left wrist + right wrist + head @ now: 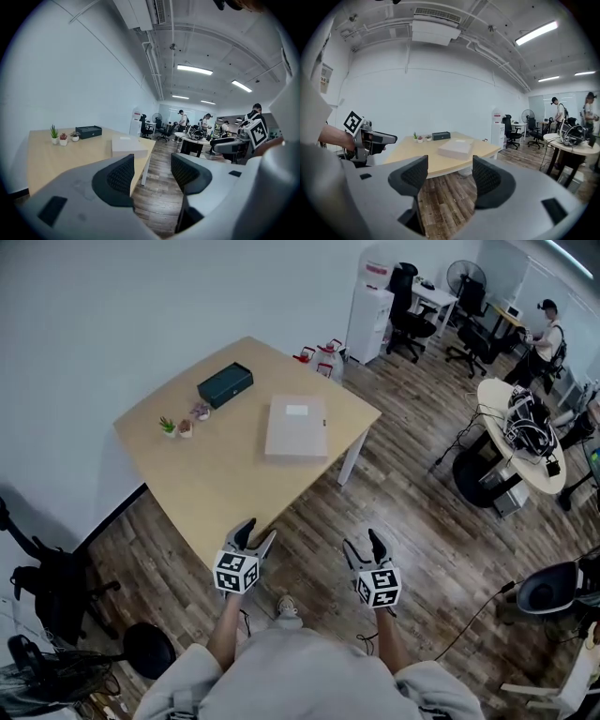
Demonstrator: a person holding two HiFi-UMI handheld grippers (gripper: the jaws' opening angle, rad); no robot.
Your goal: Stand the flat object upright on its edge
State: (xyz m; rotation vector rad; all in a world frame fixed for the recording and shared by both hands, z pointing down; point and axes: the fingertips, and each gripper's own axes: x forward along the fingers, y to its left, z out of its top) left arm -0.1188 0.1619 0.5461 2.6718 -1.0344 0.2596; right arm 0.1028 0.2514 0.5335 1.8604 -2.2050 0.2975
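1. Left claw hangs short of the table, jaws apart, nothing between them.
2. Right claw is level with it over the floor, likewise spread and empty.
3. Well ahead, the flat pale box lies on its broad face near the table's right edge, apart from everything else. It looks like stiff, smooth card and is probably light. I judge that a pinch across the thin side at the near edge, with the other claw steadying the far edge, would tip it up without slipping.
4. Containers, from the left: small pots each hold a tiny plant; the dark case is shut, contents unseen; the pale box is closed too.
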